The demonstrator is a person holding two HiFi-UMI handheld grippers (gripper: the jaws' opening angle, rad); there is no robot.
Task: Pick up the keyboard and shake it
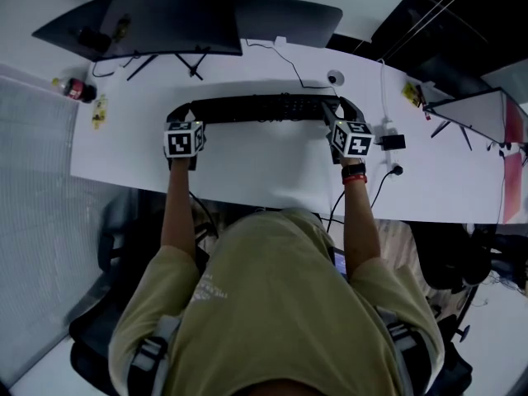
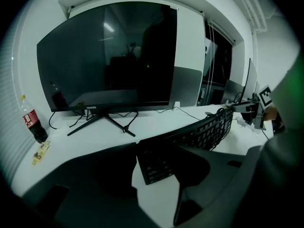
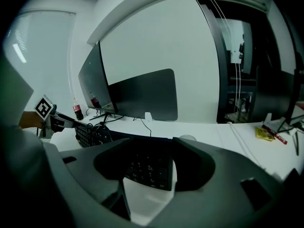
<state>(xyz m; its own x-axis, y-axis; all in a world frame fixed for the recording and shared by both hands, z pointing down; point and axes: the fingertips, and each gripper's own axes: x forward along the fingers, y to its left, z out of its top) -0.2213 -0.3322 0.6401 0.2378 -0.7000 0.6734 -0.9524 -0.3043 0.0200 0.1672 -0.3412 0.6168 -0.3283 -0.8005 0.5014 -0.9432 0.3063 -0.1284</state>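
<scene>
A long black keyboard lies crosswise on the white desk in front of the monitors. My left gripper is closed on its left end and my right gripper on its right end. In the left gripper view the keyboard's end sits between the two dark jaws, and the rest stretches away to the right. In the right gripper view the number-pad end fills the gap between the jaws. I cannot tell whether the keyboard touches the desk or hangs just above it.
A dark curved monitor on a tripod foot stands at the back left, with a second screen beside it. A cola bottle and a yellow packet lie far left. A round puck, cables, a black adapter and another screen are at right.
</scene>
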